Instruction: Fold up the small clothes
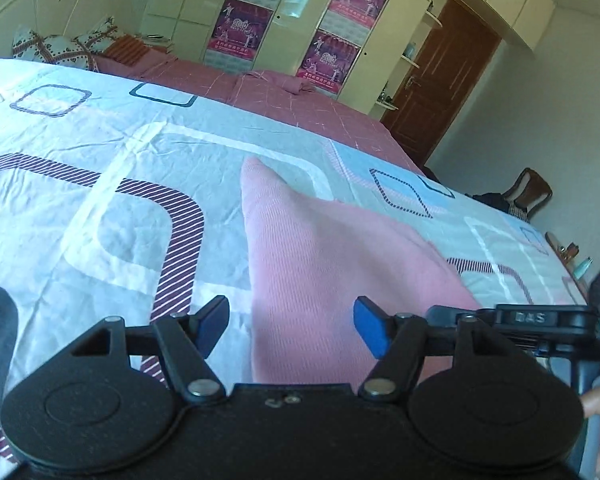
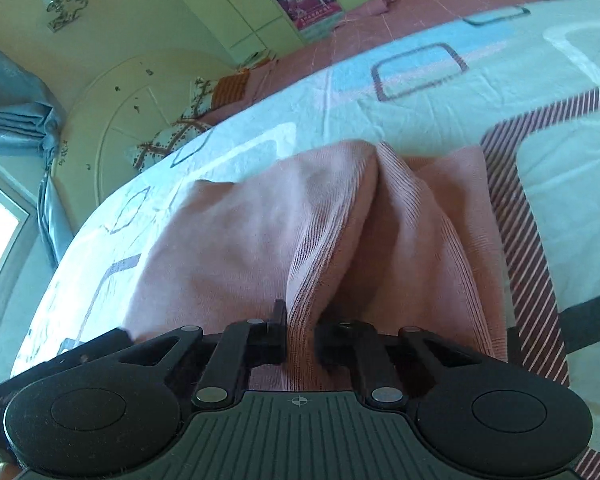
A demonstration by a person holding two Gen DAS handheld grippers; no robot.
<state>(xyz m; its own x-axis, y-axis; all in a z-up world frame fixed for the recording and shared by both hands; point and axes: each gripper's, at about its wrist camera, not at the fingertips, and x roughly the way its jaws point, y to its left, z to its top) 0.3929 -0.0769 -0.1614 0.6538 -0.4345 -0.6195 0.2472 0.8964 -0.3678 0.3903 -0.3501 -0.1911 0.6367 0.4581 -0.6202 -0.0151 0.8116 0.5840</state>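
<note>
A small pink ribbed garment (image 1: 320,264) lies on the patterned bedsheet (image 1: 100,200). My left gripper (image 1: 292,328) is open, its blue-padded fingers (image 1: 370,330) spread above the garment's near edge, holding nothing. In the right wrist view the same pink garment (image 2: 260,224) is bunched into a raised fold. My right gripper (image 2: 302,340) is shut on that fold, the cloth pinched between its black fingers and lifted off the sheet. The other gripper's black body (image 1: 540,320) shows at the right of the left wrist view.
The bed carries a white, blue and striped sheet over a pink cover (image 1: 284,92). Pillows (image 1: 60,46) lie by the headboard. Wardrobes with posters (image 1: 240,28), a brown door (image 1: 440,80) and a chair (image 1: 528,192) stand beyond the bed. A window and blue curtain (image 2: 16,108) are on the left.
</note>
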